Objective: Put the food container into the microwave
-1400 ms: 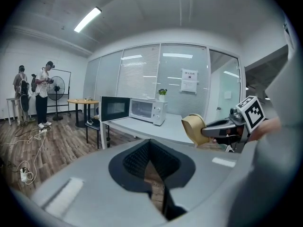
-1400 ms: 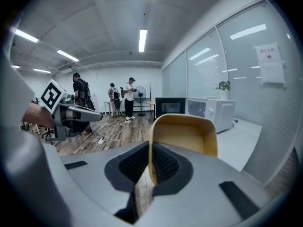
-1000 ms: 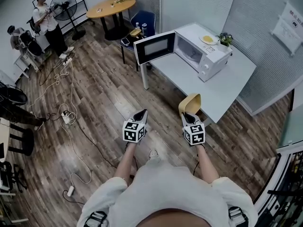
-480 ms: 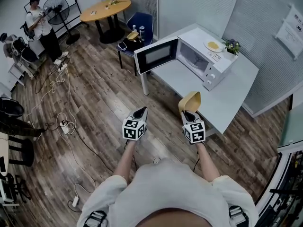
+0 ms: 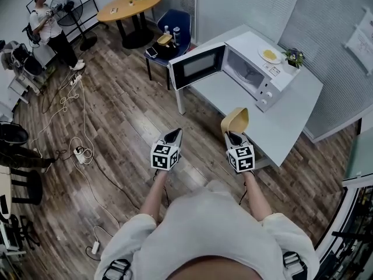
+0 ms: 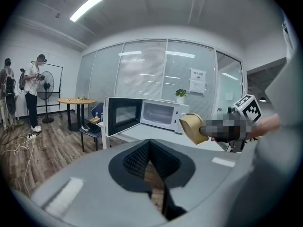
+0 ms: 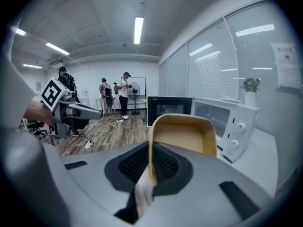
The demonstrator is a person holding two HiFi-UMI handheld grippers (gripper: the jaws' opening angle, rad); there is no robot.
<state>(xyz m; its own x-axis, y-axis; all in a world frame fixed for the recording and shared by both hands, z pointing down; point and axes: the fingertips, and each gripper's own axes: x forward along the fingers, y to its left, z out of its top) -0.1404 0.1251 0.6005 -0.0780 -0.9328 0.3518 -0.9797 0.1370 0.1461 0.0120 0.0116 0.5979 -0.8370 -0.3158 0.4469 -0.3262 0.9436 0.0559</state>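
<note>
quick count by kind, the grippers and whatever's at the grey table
left gripper and right gripper: 2
food container: 1
microwave: 1
potted plant: 1
plate: 1
total: 6

a tan, shallow food container (image 5: 235, 120) with rounded corners is tipped up on edge, one wall pinched between the jaws of the right gripper (image 5: 232, 135), its hollow inside facing back toward that gripper. it is held in the air at the near edge of the grey desk (image 5: 291, 118). the white microwave (image 5: 250, 69) stands on that desk, well apart from the container, its dark-windowed door (image 5: 197, 66) swung wide open and its pale cavity showing.
</note>
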